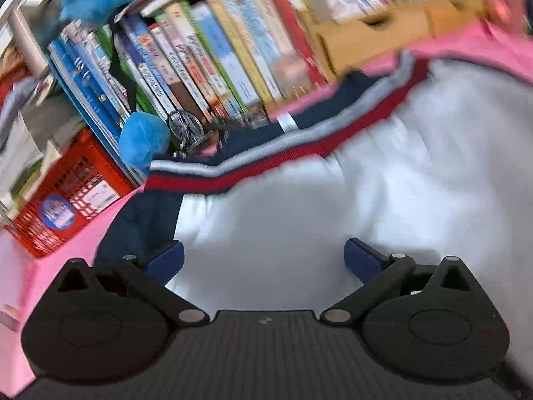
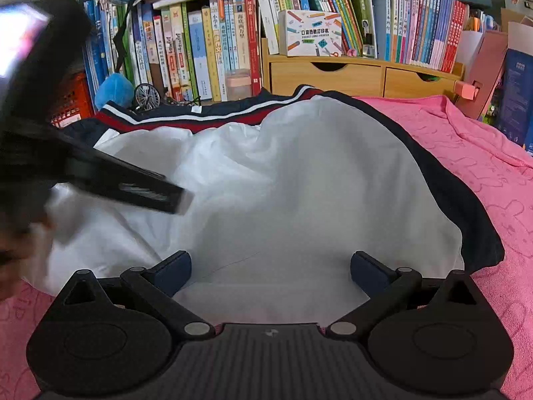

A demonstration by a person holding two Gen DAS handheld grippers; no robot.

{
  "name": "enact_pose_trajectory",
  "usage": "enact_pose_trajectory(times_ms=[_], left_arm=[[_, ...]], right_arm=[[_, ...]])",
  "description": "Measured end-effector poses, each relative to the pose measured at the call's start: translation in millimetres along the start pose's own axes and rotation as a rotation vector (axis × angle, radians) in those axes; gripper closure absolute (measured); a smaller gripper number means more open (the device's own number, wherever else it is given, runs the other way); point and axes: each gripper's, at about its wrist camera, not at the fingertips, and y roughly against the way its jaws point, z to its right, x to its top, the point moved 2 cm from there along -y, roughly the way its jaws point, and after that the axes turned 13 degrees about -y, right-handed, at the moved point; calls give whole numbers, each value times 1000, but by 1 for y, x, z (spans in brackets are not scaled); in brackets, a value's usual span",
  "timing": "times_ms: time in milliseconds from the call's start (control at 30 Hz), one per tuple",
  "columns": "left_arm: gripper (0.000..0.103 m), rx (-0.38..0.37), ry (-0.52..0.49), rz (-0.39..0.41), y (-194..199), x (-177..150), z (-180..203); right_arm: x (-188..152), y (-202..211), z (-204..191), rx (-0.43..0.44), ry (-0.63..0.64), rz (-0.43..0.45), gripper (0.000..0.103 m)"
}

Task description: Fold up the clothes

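A white garment (image 2: 299, 173) with navy edging and a red, white and navy striped band (image 2: 186, 118) lies spread on a pink blanket (image 2: 466, 153). It also shows in the left wrist view (image 1: 333, 220), blurred and tilted. My left gripper (image 1: 263, 261) is open and empty just above the white cloth near its navy sleeve (image 1: 143, 220). It also appears blurred at the left of the right wrist view (image 2: 126, 186). My right gripper (image 2: 271, 271) is open and empty over the near edge of the white cloth.
A row of books (image 2: 206, 50) stands behind the blanket. A wooden drawer unit (image 2: 359, 76) stands at the back right, a red crate (image 1: 66, 200) at the back left, a blue plush toy (image 2: 115, 90) and a small bicycle model (image 2: 146, 96) by the books.
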Motion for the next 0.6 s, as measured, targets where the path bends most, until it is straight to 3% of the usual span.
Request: enact_pose_trajectory(times_ms=[200, 367, 600], left_arm=[[0, 13, 0, -71, -47, 45, -16], [0, 24, 46, -52, -67, 50, -20], [0, 58, 28, -39, -54, 47, -17]], right_arm=[[0, -1, 0, 5, -5, 2, 0], [0, -1, 4, 32, -31, 7, 0], [-2, 0, 3, 33, -30, 9, 0]])
